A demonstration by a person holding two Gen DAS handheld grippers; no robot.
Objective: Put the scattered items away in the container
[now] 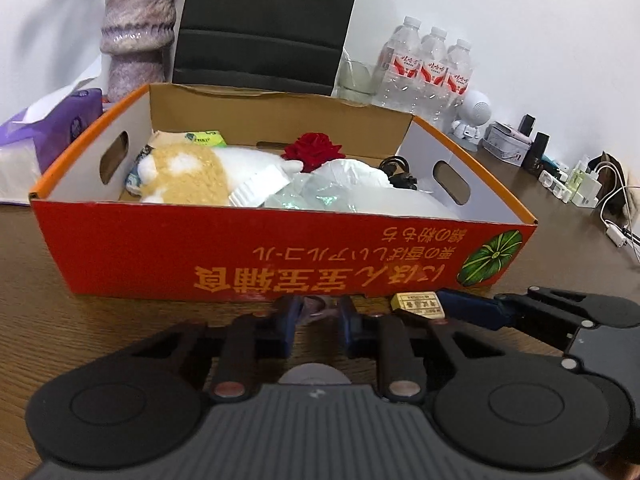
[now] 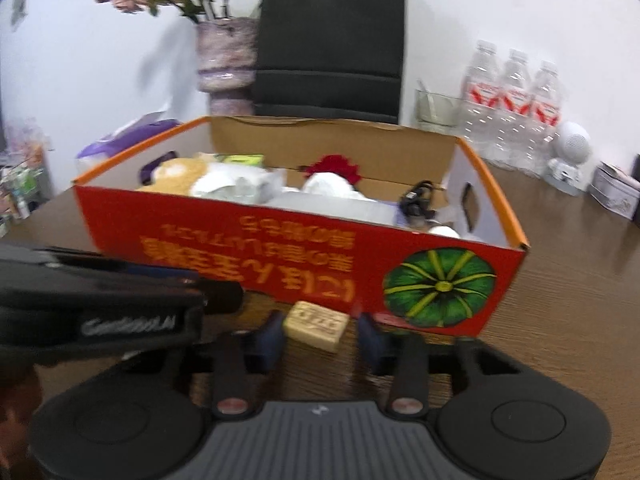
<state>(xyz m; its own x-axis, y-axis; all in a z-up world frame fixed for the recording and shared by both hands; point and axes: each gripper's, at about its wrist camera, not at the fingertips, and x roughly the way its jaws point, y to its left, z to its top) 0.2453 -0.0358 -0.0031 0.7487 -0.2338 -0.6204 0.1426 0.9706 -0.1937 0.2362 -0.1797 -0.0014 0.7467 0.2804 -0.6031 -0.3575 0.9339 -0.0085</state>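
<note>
Beside the red cardboard box (image 1: 160, 252), the left claw (image 1: 318, 312) nips a small crumpled scrap (image 1: 316, 309); the right claw (image 2: 320, 330), part-open, straddles a tan rectangular block (image 2: 316, 324), pads not yet touching. Next: squeeze, lift over the box wall.

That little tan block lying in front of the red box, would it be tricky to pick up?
Probably not. The tan block looks stiff, with flat faces and square edges, so it should neither roll nor flop. It looks small and probably light, so a nudge might slide it across the smooth wooden table.
</note>
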